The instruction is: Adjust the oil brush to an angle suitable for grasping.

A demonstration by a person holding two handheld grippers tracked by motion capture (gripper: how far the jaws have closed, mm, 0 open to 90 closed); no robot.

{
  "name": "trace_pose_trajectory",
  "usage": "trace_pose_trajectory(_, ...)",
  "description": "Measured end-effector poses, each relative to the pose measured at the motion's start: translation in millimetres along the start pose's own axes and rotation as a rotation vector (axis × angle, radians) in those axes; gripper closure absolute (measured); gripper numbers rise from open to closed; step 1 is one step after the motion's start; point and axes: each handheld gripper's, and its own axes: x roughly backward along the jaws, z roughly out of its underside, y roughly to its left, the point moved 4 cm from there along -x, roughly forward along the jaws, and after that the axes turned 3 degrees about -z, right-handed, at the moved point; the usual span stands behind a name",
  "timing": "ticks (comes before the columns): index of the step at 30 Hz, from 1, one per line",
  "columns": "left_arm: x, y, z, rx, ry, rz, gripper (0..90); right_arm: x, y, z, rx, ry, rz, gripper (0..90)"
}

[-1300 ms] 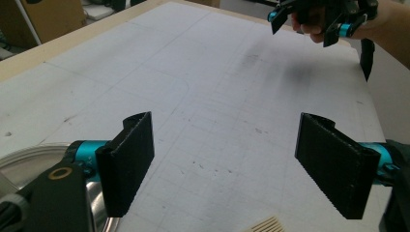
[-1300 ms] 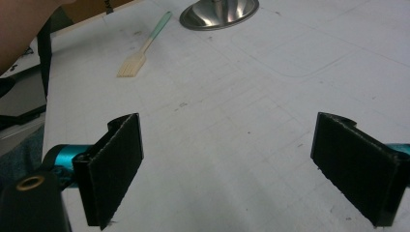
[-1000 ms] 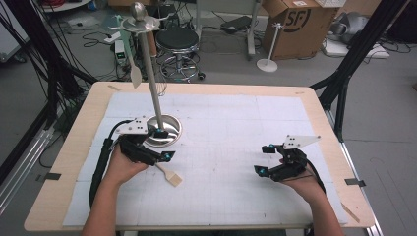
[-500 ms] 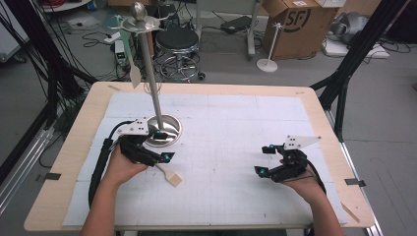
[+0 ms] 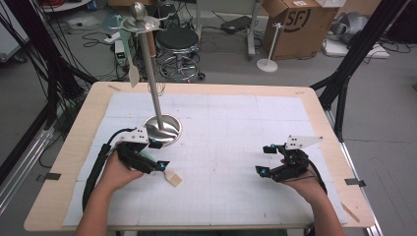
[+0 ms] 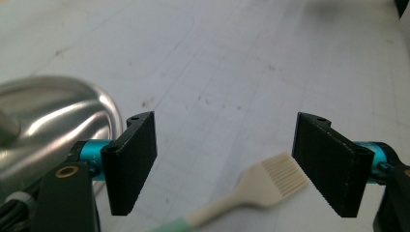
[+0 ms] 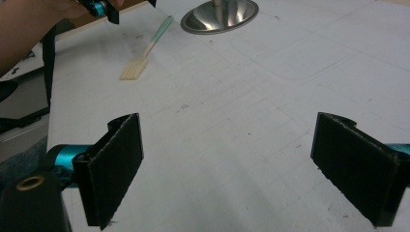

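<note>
1. Two grippers are at work above a white mat (image 5: 236, 147) that covers a wooden table (image 5: 74, 162).
2. Held at the near left of the table, the left gripper (image 5: 158, 155) has its jaws standing wide with nothing pressed between them.
3. A small brush (image 6: 251, 191) lies flat on the mat under that gripper, its cream bristle head seen between the two jaws in the left gripper view but touching neither.
4. Its handle turns from cream to pale green and runs back under the gripper toward the bottom edge of that view.
5. From the high view, the bristle head (image 5: 173, 178) pokes out just past the jaw tips, toward the near edge of the table.
6. Just beyond the left gripper stands a metal stand (image 5: 162, 130), with a round shiny base on the mat and a thin upright pole.
7. A second brush (image 5: 131, 61) hangs from the disc at the top of that pole.
8. Well apart, at the near right of the table, the right gripper (image 5: 265, 160) has its jaws spread wide over bare mat, holding nothing.
</note>
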Motion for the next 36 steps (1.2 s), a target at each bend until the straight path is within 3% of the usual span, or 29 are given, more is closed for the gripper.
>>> trace_pose_trajectory(4, -3.8, 1.7, 15.2, -0.011, 0.063, -0.01, 30.9, -3.4, 0.9, 0.7, -0.001, 0.014, -0.004, 11.2)
trace_pose_trajectory(7, -11.1, 1.4, 21.2, -0.04, 0.119, -0.006, 36.9, -5.0, 1.3, 0.8, 0.003, 0.019, 0.001, 11.2)
trace_pose_trajectory(10, -22.4, 0.2, 29.1, -0.086, 0.208, -0.004, 42.4, -4.7, 1.2, 0.8, 0.009, 0.018, 0.0, 11.2)
trace_pose_trajectory(11, -25.0, -1.1, 29.9, -0.109, 0.2, -0.011, 42.8, -4.7, 1.9, 0.5, 0.001, 0.016, -0.002, 11.2)
trace_pose_trajectory(15, -25.2, -3.2, 30.0, -0.105, 0.184, -0.017, 46.1, -5.7, 1.8, 0.9, 0.0, 0.022, -0.004, 11.2)
trace_pose_trajectory(25, -31.5, -15.9, 23.7, -0.164, 0.151, 0.051, 71.1, -5.7, 1.4, 0.1, 0.01, 0.017, -0.004, 11.2)
trace_pose_trajectory(30, -40.3, -24.5, 18.0, -0.18, 0.141, 0.083, 76.1, -7.2, 2.4, -0.2, 0.006, 0.023, -0.006, 11.2)
trace_pose_trajectory(36, -63.3, -40.6, 4.6, -0.16, 0.132, 0.138, 78.7, -5.7, 3.2, -2.0, 0.006, 0.013, -0.008, 11.2)
